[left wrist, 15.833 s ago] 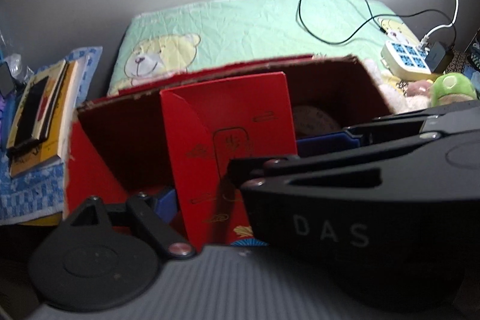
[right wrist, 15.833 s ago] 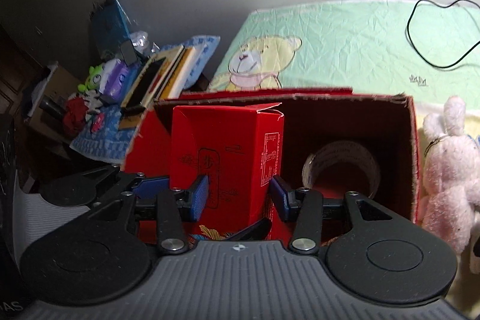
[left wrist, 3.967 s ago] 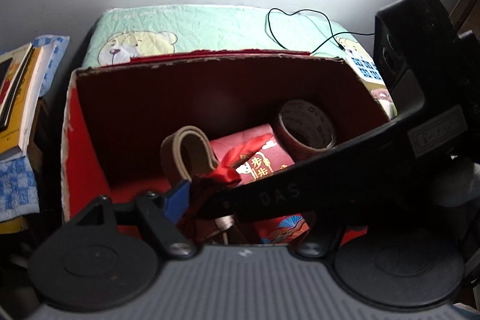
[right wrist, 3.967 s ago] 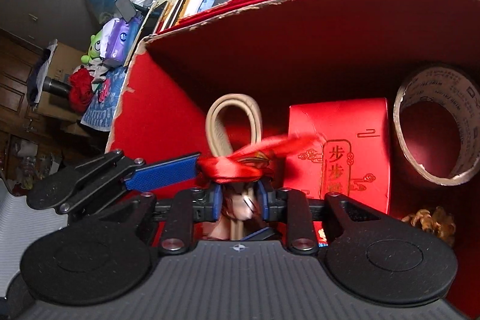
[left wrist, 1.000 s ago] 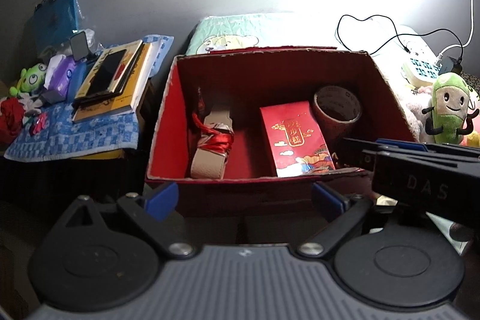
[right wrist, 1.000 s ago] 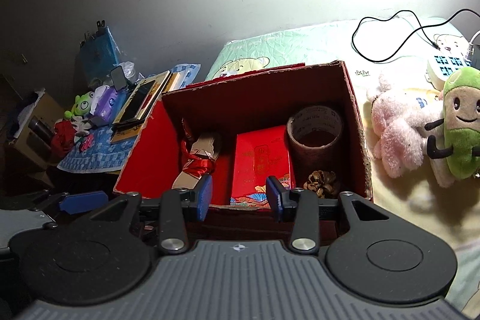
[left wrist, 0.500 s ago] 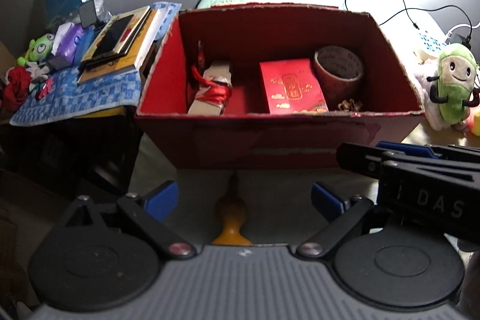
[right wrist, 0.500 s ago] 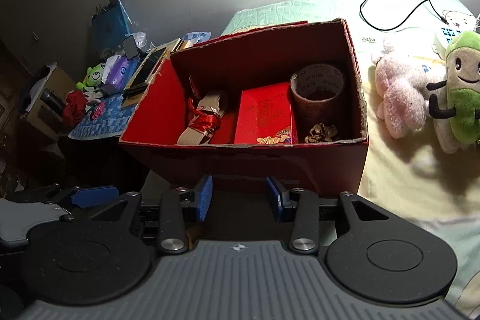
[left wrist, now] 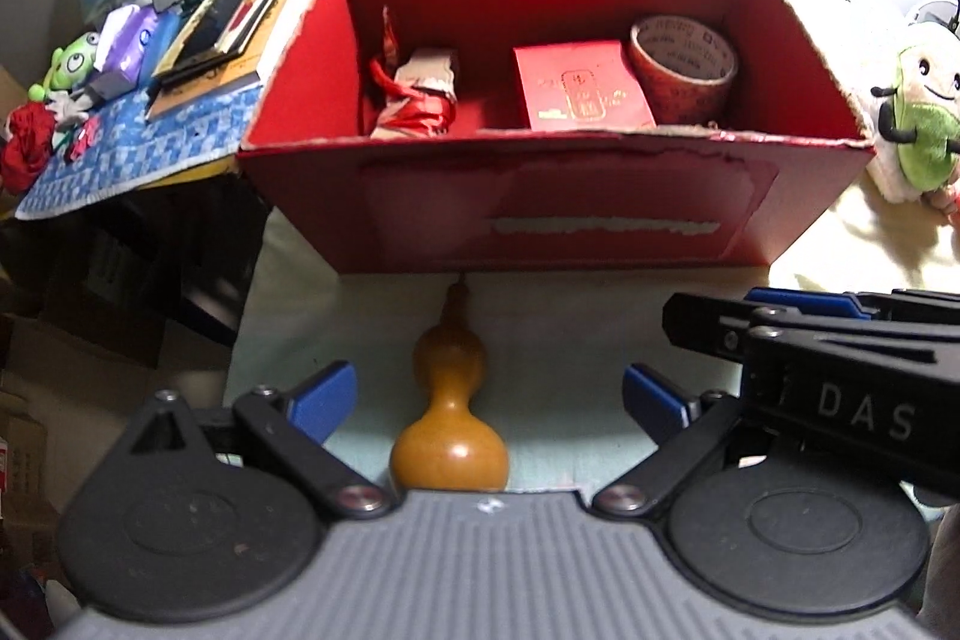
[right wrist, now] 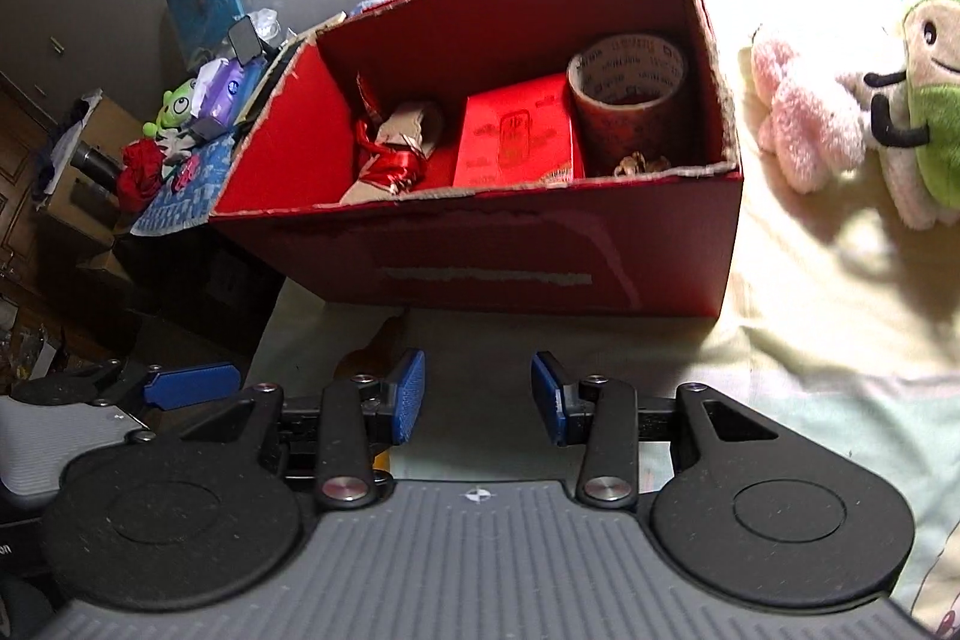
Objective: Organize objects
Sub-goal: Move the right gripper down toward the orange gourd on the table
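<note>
Gourd (left wrist: 449, 424), amber and glossy, lies on the pale bedding just in front of the red cardboard box (left wrist: 558, 214). Long axis runs from the left camera toward the box: bulb end nearest the camera, narrow neck and stem pointing at the box's front wall, stem tip close to the wall's base; cannot tell whether it touches. Left gripper (left wrist: 489, 400) is empty, fingers spread wide with the gourd centred between the blue pads (left wrist: 321, 397), not touching either. Right gripper (right wrist: 478, 396) is also spread and empty, over bare bedding; in its view the gourd (right wrist: 369, 355) shows only partly, behind the left pad.

Box contents, left to right: a tan roll tied with red ribbon (left wrist: 420, 100), a flat red packet (left wrist: 579, 91) with gold print, a roll of tape (left wrist: 684, 67) standing on its edge face. A small brown dried object (right wrist: 639, 163) sits in front of the tape.

Pink plush (right wrist: 804, 124) and green plush (right wrist: 930, 112) lie right of the box.
</note>
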Motion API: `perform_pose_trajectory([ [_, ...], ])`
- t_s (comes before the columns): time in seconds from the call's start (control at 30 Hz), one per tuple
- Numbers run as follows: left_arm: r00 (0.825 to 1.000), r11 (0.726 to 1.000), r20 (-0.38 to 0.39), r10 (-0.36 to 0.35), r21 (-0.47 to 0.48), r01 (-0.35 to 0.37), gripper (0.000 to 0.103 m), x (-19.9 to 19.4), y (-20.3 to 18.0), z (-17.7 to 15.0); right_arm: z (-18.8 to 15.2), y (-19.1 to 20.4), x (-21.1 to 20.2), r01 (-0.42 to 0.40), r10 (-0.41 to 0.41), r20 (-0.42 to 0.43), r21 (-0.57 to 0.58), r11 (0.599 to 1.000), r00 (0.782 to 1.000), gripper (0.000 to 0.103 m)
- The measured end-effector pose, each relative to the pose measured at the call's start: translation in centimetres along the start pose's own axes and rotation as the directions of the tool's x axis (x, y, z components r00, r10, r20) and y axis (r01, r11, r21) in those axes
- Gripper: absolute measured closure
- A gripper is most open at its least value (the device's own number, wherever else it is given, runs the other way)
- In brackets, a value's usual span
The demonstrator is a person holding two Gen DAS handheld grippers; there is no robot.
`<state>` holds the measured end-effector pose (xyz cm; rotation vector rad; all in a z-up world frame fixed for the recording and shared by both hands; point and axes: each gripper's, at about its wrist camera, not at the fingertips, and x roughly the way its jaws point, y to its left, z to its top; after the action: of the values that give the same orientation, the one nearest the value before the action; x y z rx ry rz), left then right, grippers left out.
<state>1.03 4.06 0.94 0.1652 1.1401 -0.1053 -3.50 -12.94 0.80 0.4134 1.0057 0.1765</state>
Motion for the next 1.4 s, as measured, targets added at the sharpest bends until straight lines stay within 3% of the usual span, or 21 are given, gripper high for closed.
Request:
perform_pose_trajectory([
  [0.53,0.997,1.000,-0.071,-0.022,0.009,0.022,0.007,2.3,1.4,0.2,0.1,0.1,2.2,-0.010,0.013,-0.103,0.025,1.000,0.995,0.060],
  [0.9,0.996,0.999,-0.077,-0.039,0.022,0.041,0.003,3.0,2.5,0.4,0.2,1.2,3.1,-0.012,0.015,-0.116,0.029,1.000,0.993,0.060],
  [1.4,0.993,0.997,-0.095,-0.063,0.030,0.067,0.002,4.1,4.3,0.1,0.1,2.0,4.9,-0.080,0.099,-0.146,0.130,0.988,0.984,0.059],
])
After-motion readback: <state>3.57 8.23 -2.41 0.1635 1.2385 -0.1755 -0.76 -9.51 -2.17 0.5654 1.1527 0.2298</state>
